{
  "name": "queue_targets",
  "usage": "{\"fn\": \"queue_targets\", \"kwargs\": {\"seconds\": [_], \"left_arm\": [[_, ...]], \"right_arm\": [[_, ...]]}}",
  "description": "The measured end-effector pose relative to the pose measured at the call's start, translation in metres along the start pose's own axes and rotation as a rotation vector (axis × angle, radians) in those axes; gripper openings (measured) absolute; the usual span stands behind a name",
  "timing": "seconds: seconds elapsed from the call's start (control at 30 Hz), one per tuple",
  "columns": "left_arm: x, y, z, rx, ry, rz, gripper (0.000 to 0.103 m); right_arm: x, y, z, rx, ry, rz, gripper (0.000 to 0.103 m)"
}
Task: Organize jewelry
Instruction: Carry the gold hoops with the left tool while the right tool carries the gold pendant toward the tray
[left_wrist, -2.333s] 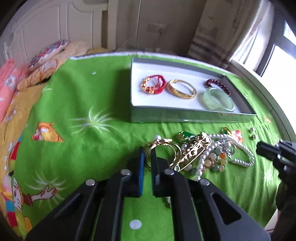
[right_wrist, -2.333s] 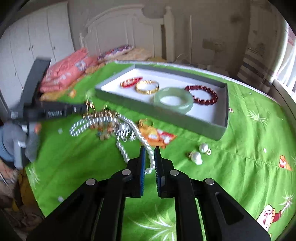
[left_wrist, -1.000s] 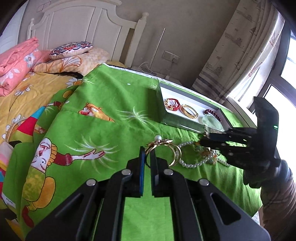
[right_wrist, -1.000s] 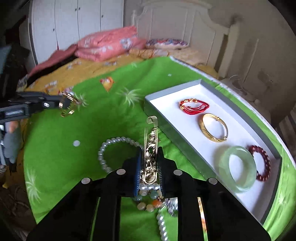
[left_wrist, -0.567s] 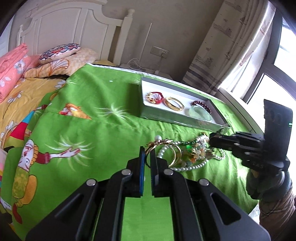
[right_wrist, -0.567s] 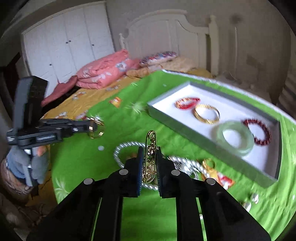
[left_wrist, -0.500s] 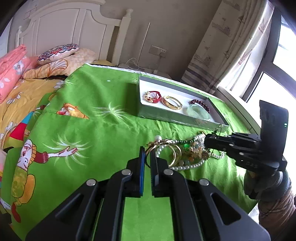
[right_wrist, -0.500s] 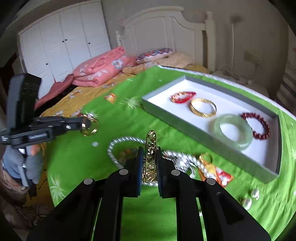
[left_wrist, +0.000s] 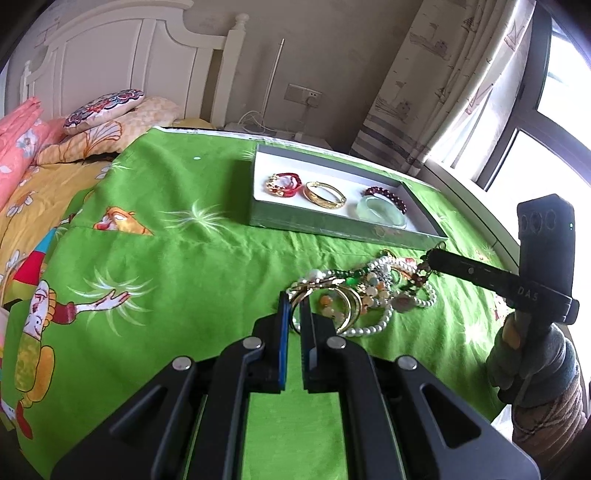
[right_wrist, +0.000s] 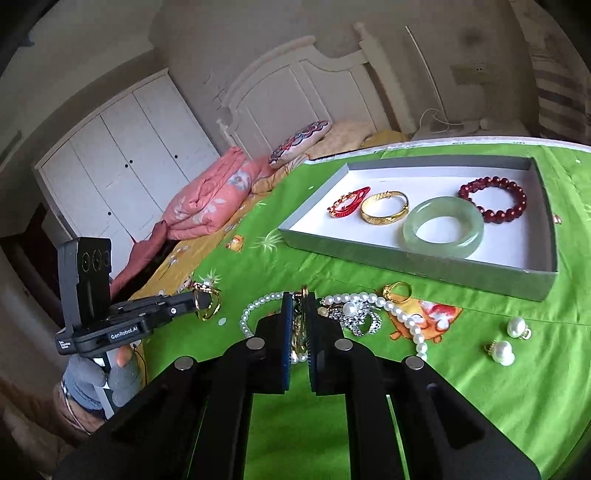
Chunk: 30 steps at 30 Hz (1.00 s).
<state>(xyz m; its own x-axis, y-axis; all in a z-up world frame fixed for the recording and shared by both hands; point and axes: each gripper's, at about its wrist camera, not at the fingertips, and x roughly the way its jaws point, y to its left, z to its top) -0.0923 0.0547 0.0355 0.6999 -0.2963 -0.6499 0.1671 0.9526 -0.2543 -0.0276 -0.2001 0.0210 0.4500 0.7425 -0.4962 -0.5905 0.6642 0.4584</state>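
left claw (left_wrist: 291, 308) grips a gold hoop bangle (left_wrist: 347, 306); right claw (right_wrist: 299, 308) is clamped on a gold chain bracelet (right_wrist: 298, 334) above the bed's green sheet (left_wrist: 184, 266).

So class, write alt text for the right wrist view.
The right gripper is shut on a gold chain piece above tangled pearls on green cloth. Beyond, a grey tray holds four bracelets; the left gripper holds a gold bangle.

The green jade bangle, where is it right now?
The green jade bangle lies in the grey tray, near its front wall, between the gold bangle and the dark red bead bracelet.
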Motion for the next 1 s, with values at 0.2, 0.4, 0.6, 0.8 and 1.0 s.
{"fn": "queue_targets", "kwargs": {"seconds": [0.2,0.4,0.6,0.8,1.0], "left_arm": [[-0.001,-0.008,0.003,0.021,0.0,-0.001,0.005],[0.004,-0.014,0.003,0.038,0.016,-0.001,0.005],[0.01,-0.025,0.017,0.074,0.015,-0.007,0.005],[0.022,-0.03,0.046,0.081,0.006,-0.02,0.005],[0.046,-0.038,0.083,0.099,0.011,-0.009,0.005]], "right_arm": [[-0.014,-0.007,-0.001,0.025,-0.041,0.0,0.008],[-0.022,-0.019,-0.002,0.052,-0.067,-0.019,0.008],[-0.034,-0.028,0.001,0.073,-0.104,-0.04,0.008],[-0.041,-0.04,0.014,0.087,-0.136,-0.091,0.008],[-0.047,-0.059,0.037,0.104,-0.176,-0.158,0.008]]}}
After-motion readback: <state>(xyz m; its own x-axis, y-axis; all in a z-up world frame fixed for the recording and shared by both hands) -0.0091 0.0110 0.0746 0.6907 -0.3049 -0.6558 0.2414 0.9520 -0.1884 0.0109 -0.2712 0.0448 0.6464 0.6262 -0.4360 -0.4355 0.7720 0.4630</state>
